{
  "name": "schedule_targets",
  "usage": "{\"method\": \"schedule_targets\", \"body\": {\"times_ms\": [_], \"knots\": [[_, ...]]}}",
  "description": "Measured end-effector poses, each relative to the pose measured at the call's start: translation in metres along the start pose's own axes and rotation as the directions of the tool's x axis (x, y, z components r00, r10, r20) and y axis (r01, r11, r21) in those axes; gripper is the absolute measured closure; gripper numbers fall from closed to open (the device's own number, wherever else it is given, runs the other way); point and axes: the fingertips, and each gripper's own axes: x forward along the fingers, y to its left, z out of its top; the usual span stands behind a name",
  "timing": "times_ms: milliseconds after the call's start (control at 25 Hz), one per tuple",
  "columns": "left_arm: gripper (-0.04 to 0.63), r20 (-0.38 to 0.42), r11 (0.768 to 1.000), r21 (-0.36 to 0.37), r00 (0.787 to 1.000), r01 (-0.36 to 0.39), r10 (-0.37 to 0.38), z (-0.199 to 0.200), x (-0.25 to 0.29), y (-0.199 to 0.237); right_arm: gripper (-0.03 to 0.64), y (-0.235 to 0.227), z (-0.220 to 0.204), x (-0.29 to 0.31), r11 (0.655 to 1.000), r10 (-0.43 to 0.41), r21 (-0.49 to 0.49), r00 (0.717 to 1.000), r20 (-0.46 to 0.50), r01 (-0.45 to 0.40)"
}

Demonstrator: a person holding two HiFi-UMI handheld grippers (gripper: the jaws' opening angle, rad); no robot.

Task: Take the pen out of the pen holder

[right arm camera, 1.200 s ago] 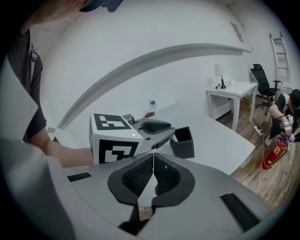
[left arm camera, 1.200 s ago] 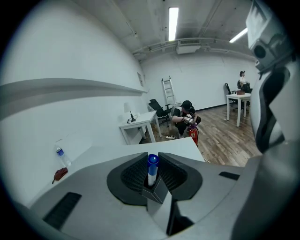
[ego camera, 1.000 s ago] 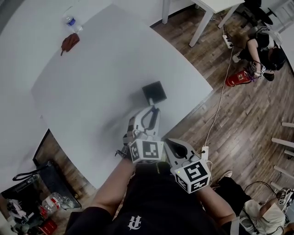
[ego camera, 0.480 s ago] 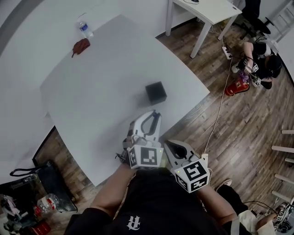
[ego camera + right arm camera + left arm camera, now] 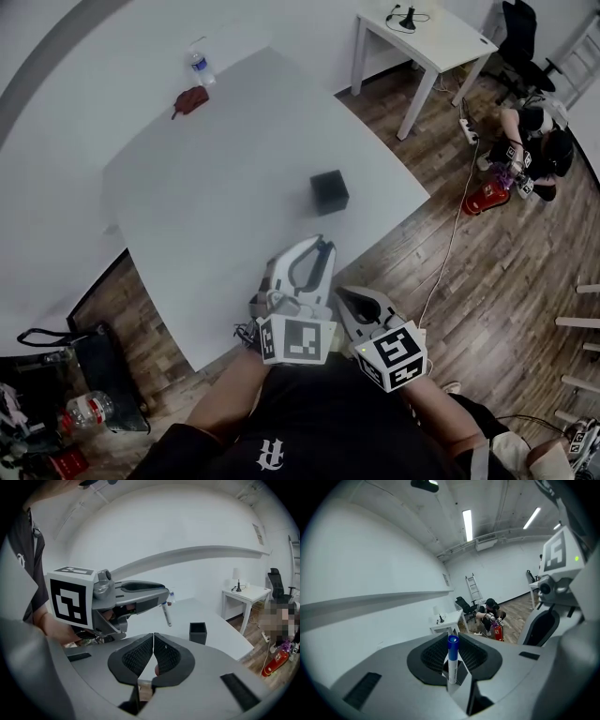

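Note:
The black square pen holder (image 5: 330, 191) stands on the white table (image 5: 206, 206) near its right edge; it also shows in the right gripper view as the pen holder (image 5: 198, 633). My left gripper (image 5: 319, 247) hovers over the table's near edge, apart from the holder, shut on a white pen with a blue cap (image 5: 452, 660). From the right gripper view that pen (image 5: 166, 613) slants down out of the left gripper (image 5: 161, 603). My right gripper (image 5: 351, 296) sits beside it, nearer the person, with its jaws shut on nothing (image 5: 153, 639).
A water bottle (image 5: 197, 64) and a red cloth (image 5: 190, 99) lie at the table's far corner. A small white desk (image 5: 427, 33) stands behind. A person crouches on the wood floor at right (image 5: 530, 131) by a red extinguisher (image 5: 487, 195). A black bag (image 5: 94, 366) sits at lower left.
My left gripper with the pen has drawn back from the pen holder toward the person. The right gripper has stayed shut beside it.

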Motion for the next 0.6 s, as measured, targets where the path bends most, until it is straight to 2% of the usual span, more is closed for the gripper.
{"method": "schedule_targets", "body": {"times_ms": [600], "knots": [[0.525, 0.056, 0.999, -0.027, 0.998, -0.035, 0.036, 0.043, -0.07, 0.005, 0.601, 0.041, 0.014, -0.011, 0.996, 0.051, -0.075, 0.998, 0.032, -0.049]]}}
